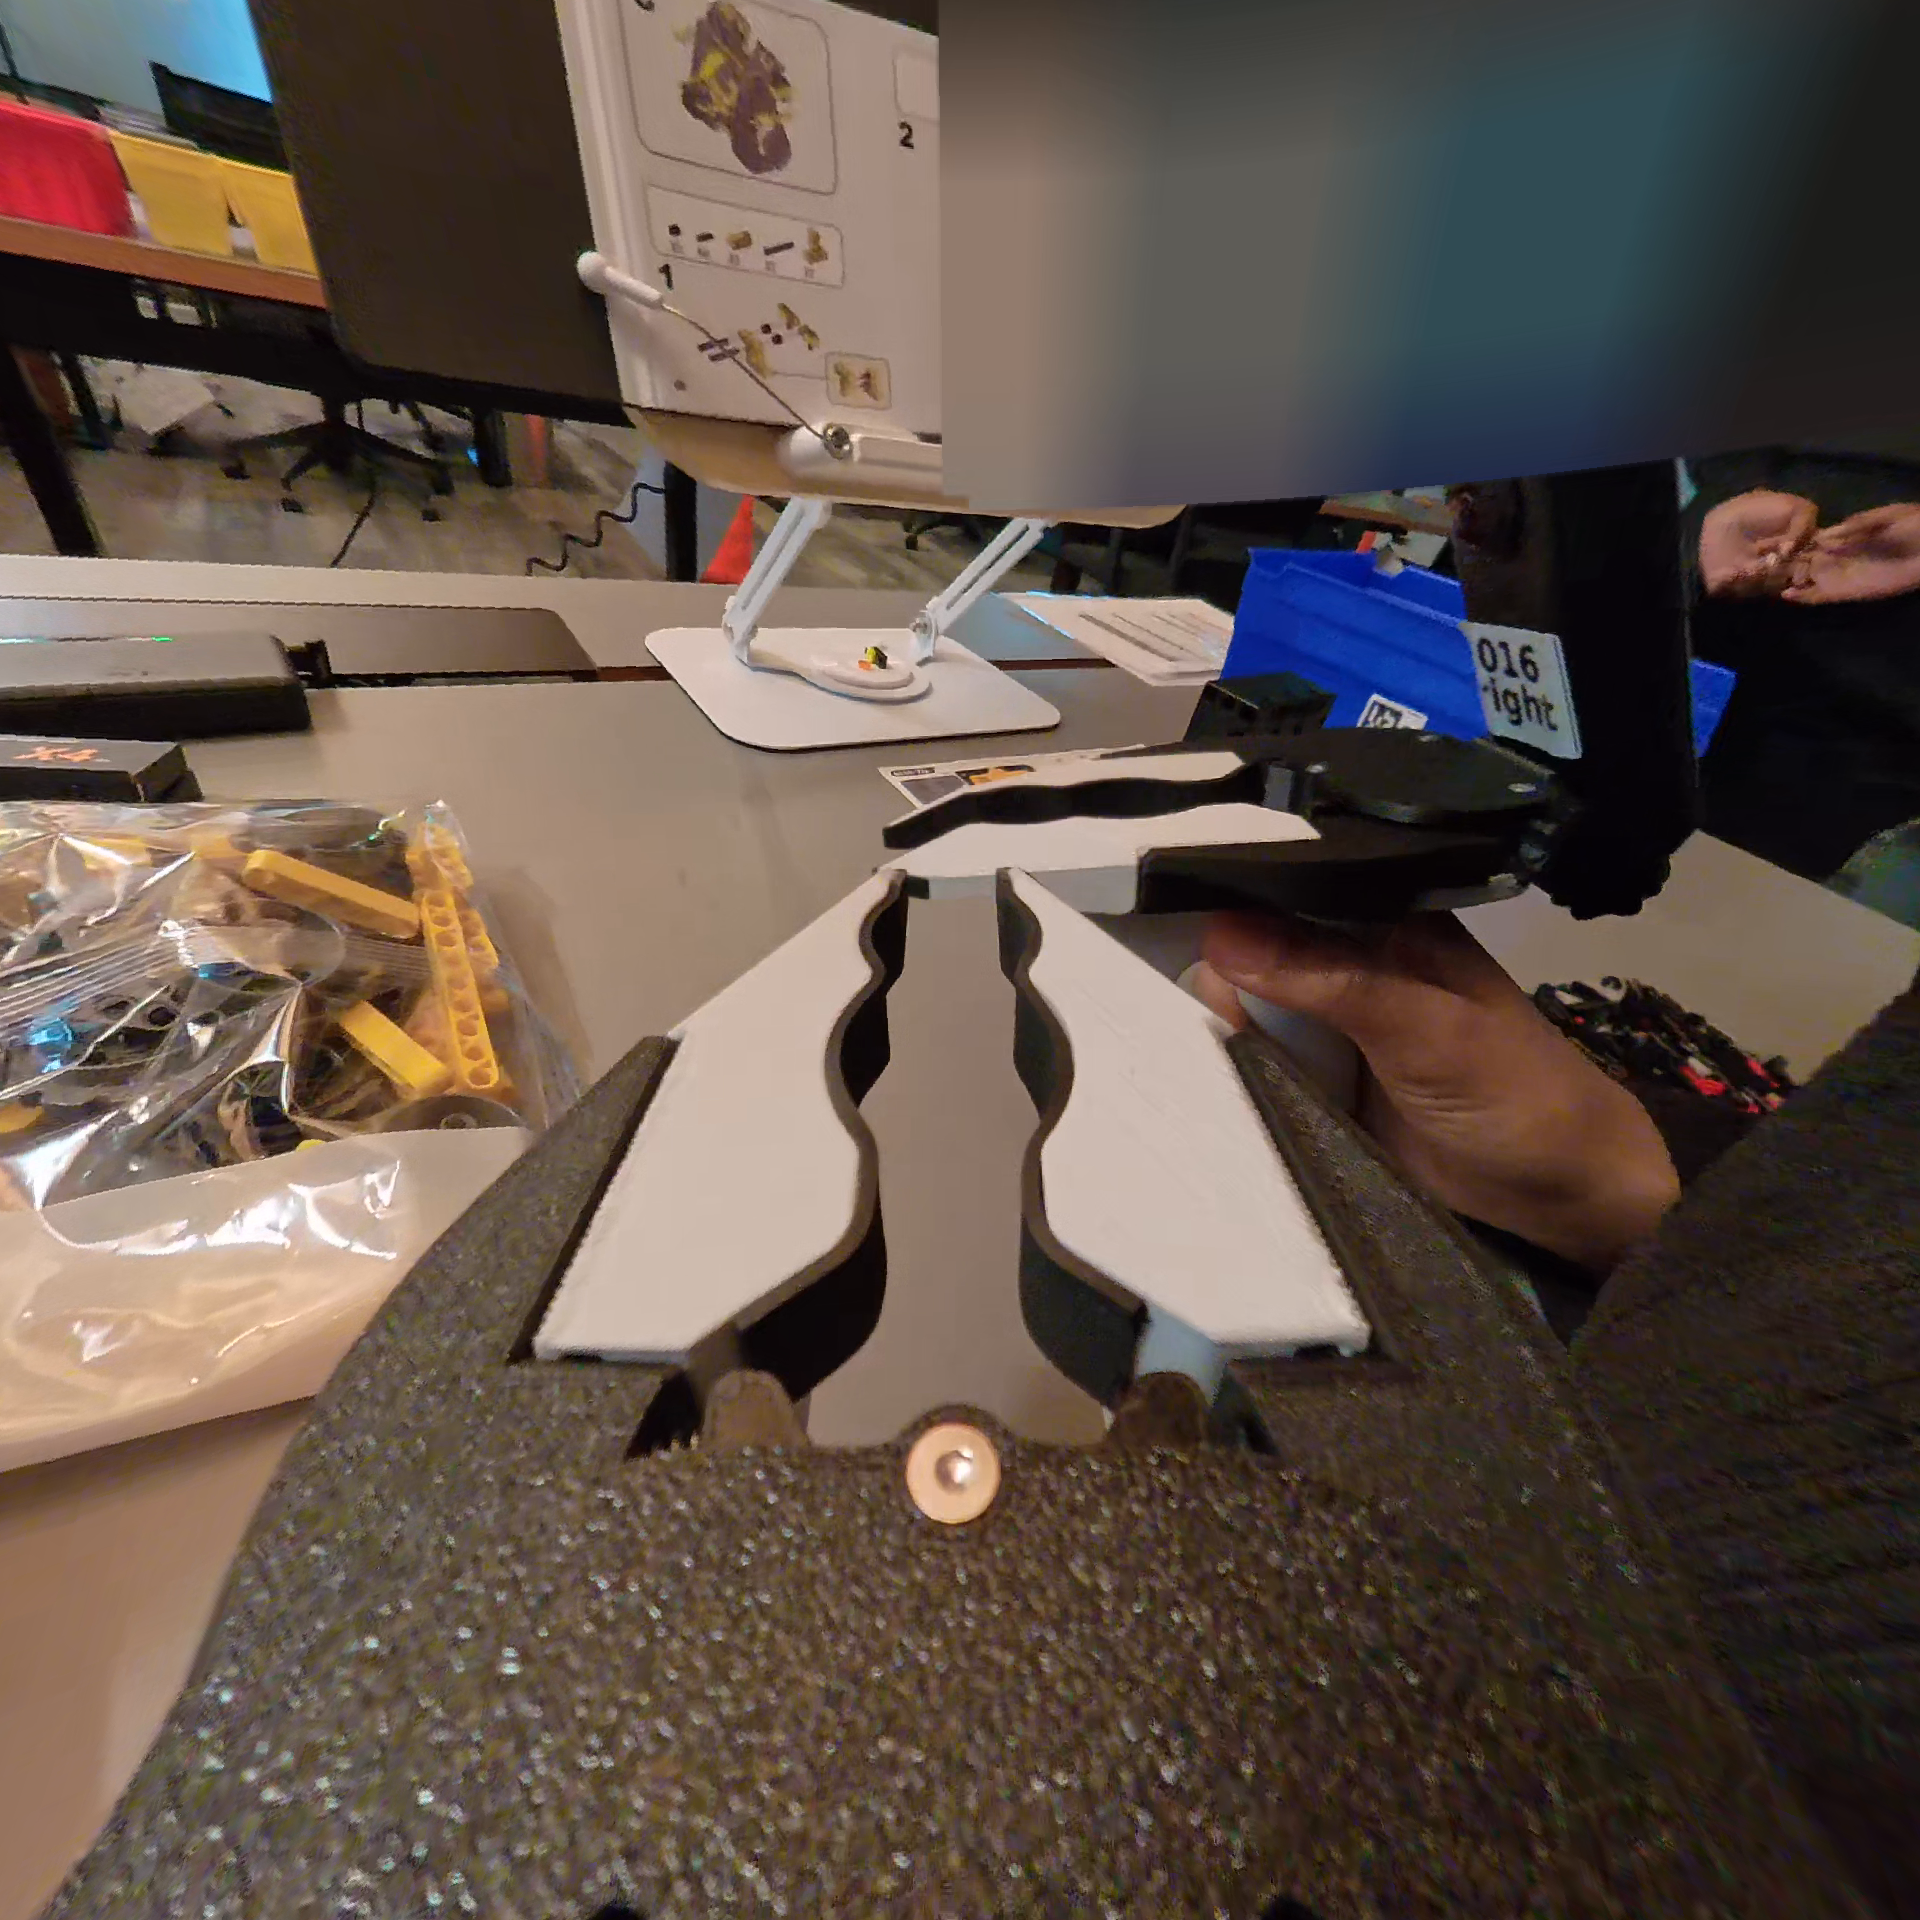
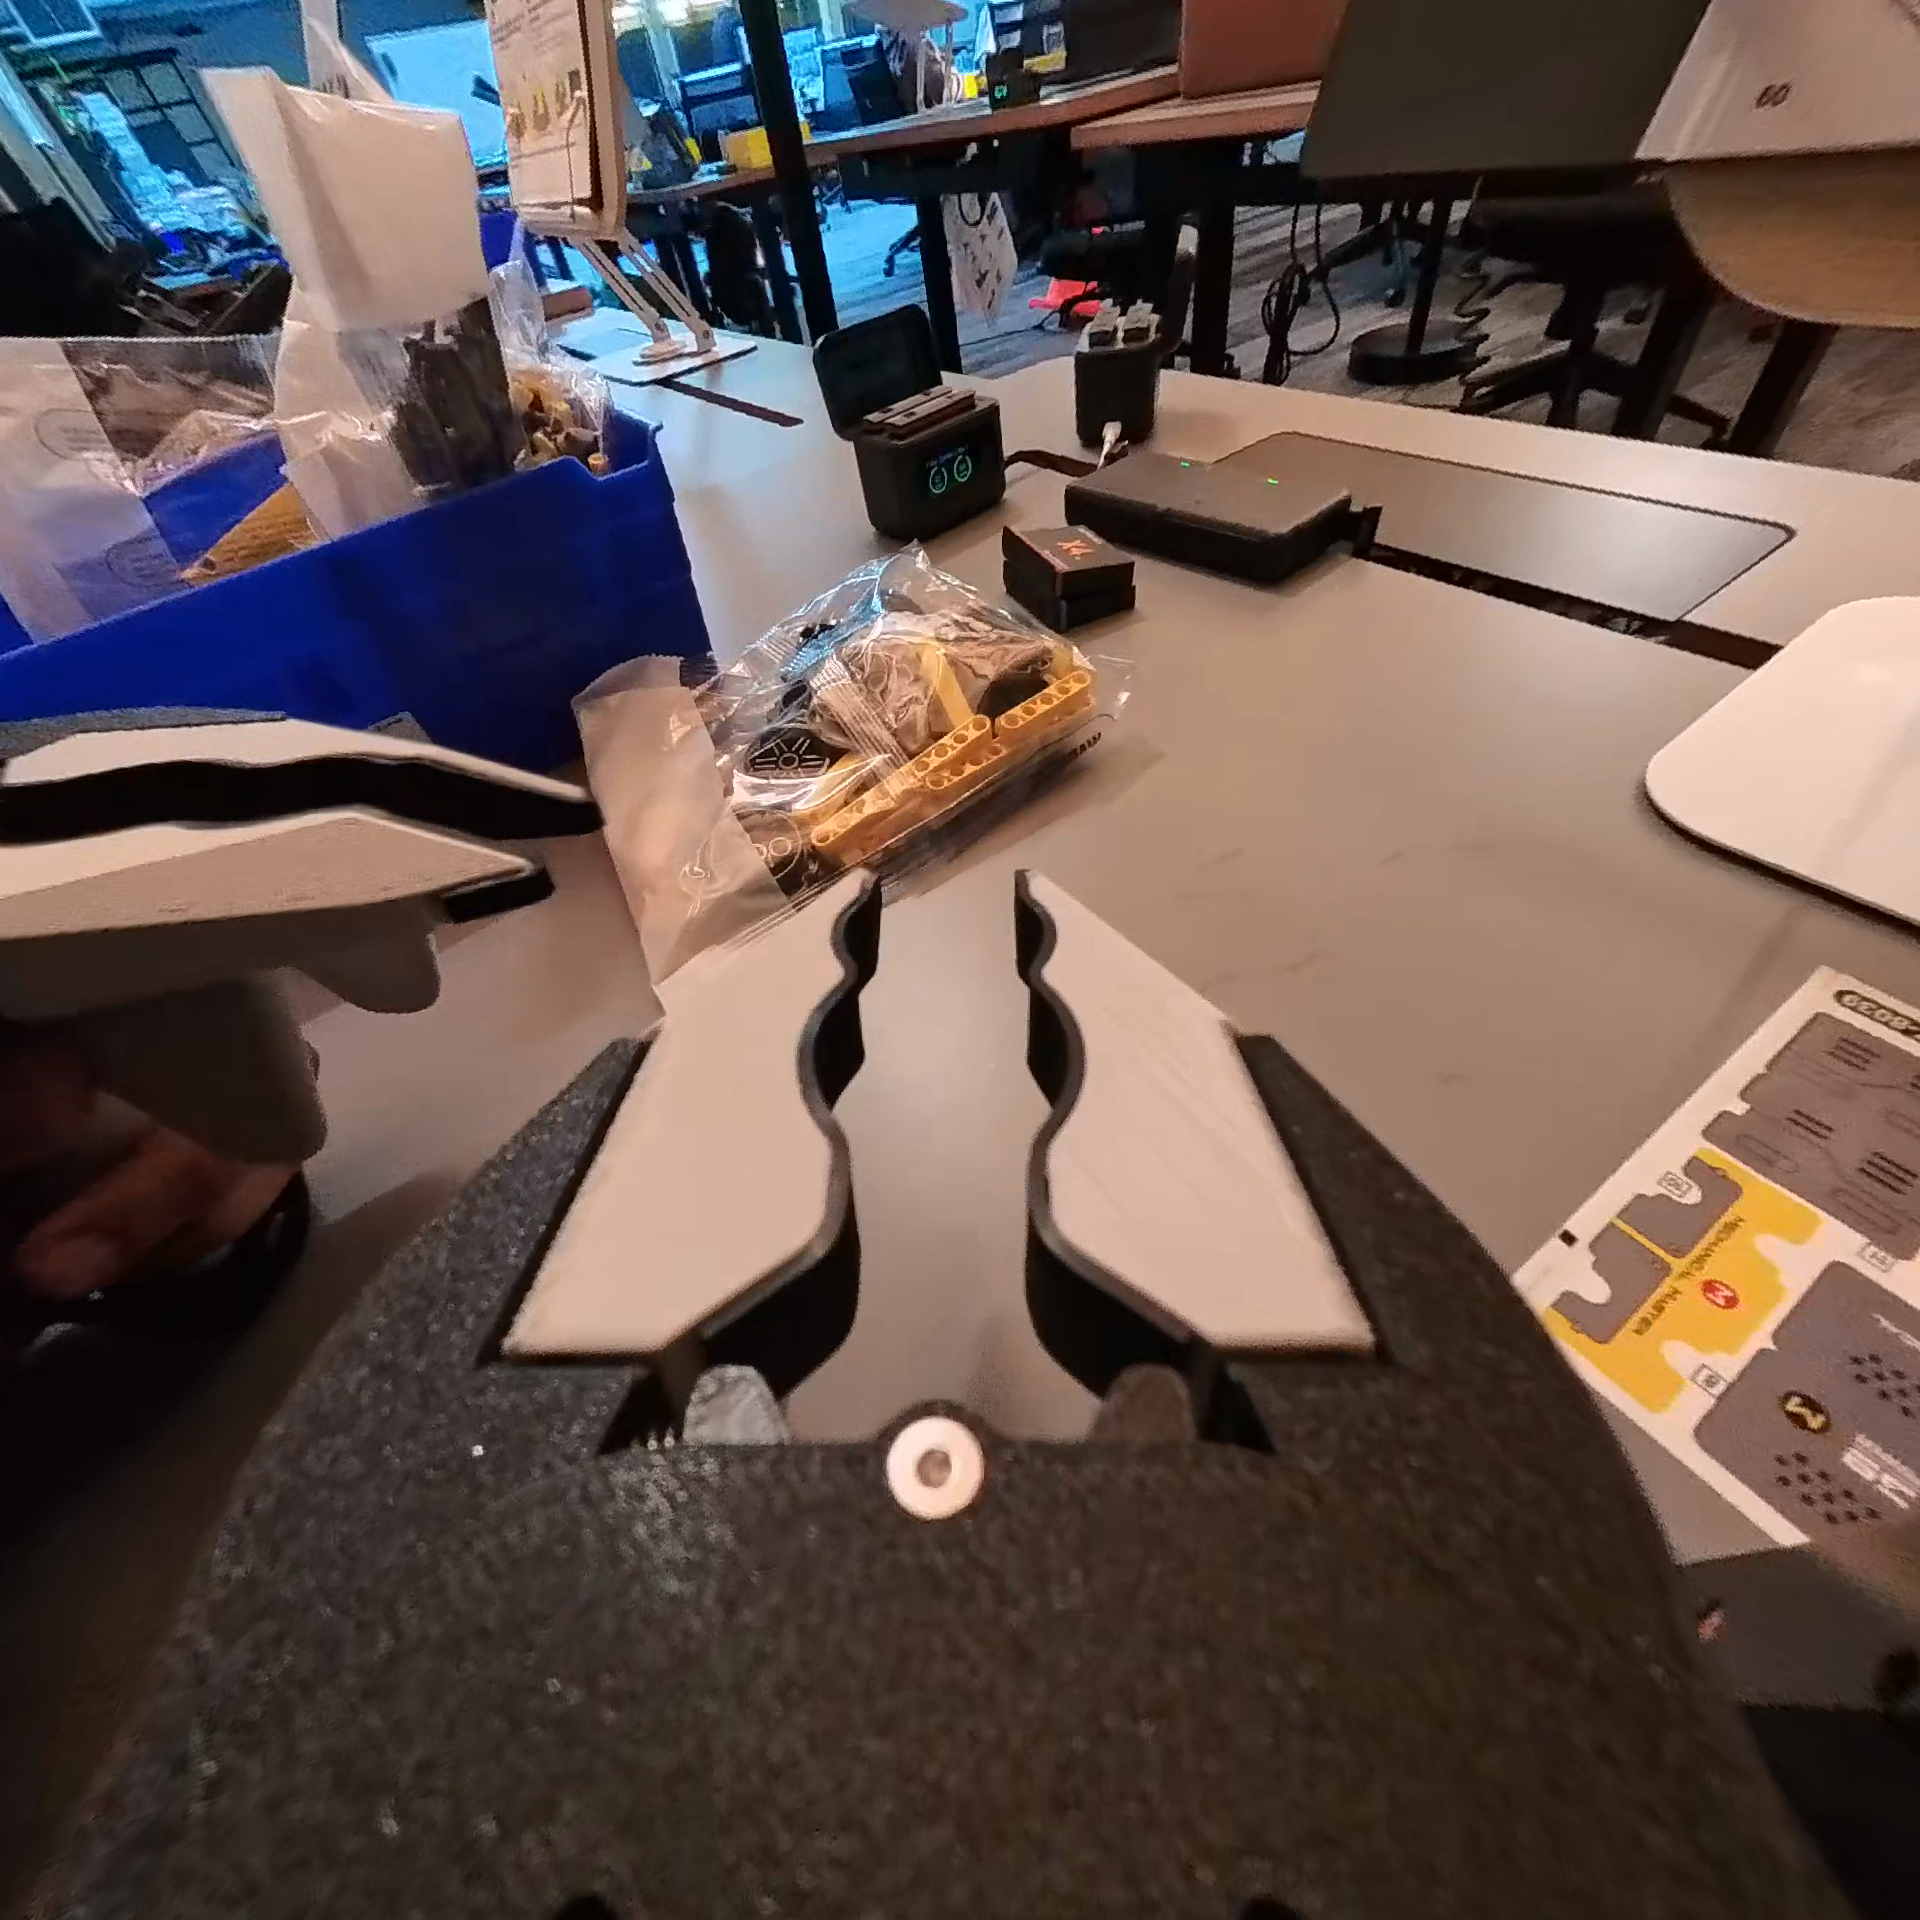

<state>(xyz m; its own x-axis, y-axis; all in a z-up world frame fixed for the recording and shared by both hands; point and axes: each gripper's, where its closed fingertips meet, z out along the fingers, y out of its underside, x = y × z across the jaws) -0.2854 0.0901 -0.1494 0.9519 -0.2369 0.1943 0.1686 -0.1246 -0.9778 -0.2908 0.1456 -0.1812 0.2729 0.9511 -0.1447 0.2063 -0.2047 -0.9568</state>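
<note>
My left gripper point(image 1: 951, 883) is open and empty and hovers above the grey table point(image 1: 644, 831). My right gripper point(image 2: 945, 883) is also open and empty. It points at a clear plastic bag of yellow and black building parts point(image 2: 904, 727), which lies just beyond its fingertips. The same bag point(image 1: 260, 987) lies to the left of my left gripper. The two grippers cross close together. The right one point(image 1: 904, 847) comes in sideways from the right, held by a hand point(image 1: 1403, 1039). The left one point(image 2: 571, 847) comes in from the left.
A white stand point(image 1: 862, 696) holds an open instruction booklet point(image 1: 748, 208). A blue bin point(image 2: 416, 613) holds more bags. A sticker sheet point(image 2: 1745, 1247) lies at the right. A charging case point(image 2: 925, 457), a black power pack point(image 2: 1205, 514) and small black boxes point(image 2: 1070, 571) sit behind the bag.
</note>
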